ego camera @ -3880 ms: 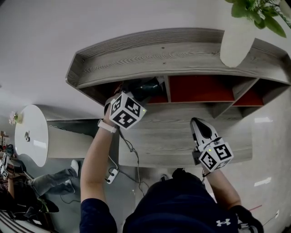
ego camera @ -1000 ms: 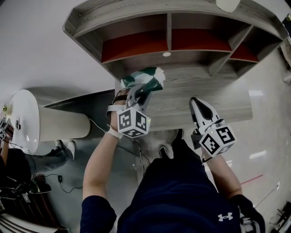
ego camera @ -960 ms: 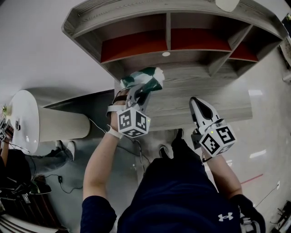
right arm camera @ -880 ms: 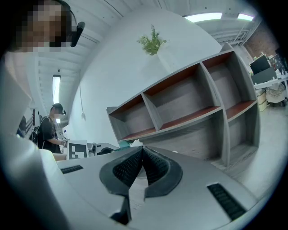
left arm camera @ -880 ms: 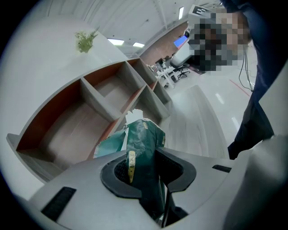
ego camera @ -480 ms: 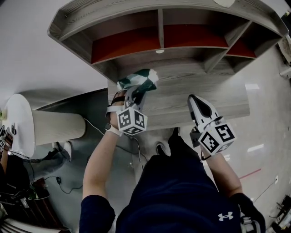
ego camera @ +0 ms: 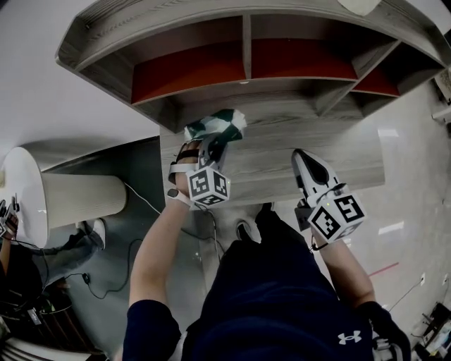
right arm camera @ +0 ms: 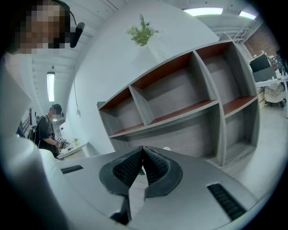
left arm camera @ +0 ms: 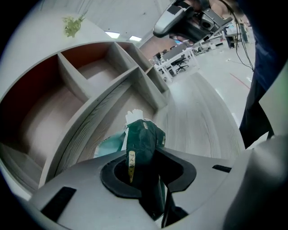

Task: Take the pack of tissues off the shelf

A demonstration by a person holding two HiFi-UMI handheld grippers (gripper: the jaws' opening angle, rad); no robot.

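The green and white pack of tissues (ego camera: pixel 215 128) (left arm camera: pixel 140 139) is clamped between the jaws of my left gripper (ego camera: pixel 211 147) (left arm camera: pixel 145 155), out in front of the grey wooden shelf unit (ego camera: pixel 211 42) and above its lower ledge (ego camera: pixel 282 151). White tissue sticks out of the pack's far end. My right gripper (ego camera: pixel 308 166) (right arm camera: pixel 142 155) hangs further right over the same ledge, its ribbed pads pressed together with nothing between them. The shelf compartments with red backs (ego camera: pixel 190 70) look bare.
A white vase (ego camera: pixel 359 5) stands on the shelf top at the upper right. A round white table (ego camera: pixel 21 204) is at the left, with cables (ego camera: pixel 141 204) on the floor. In the right gripper view a person (right arm camera: pixel 47 130) stands at the far left.
The pack has come out of the left shelf compartment and is now held in front of the shelf. My right gripper has barely moved.
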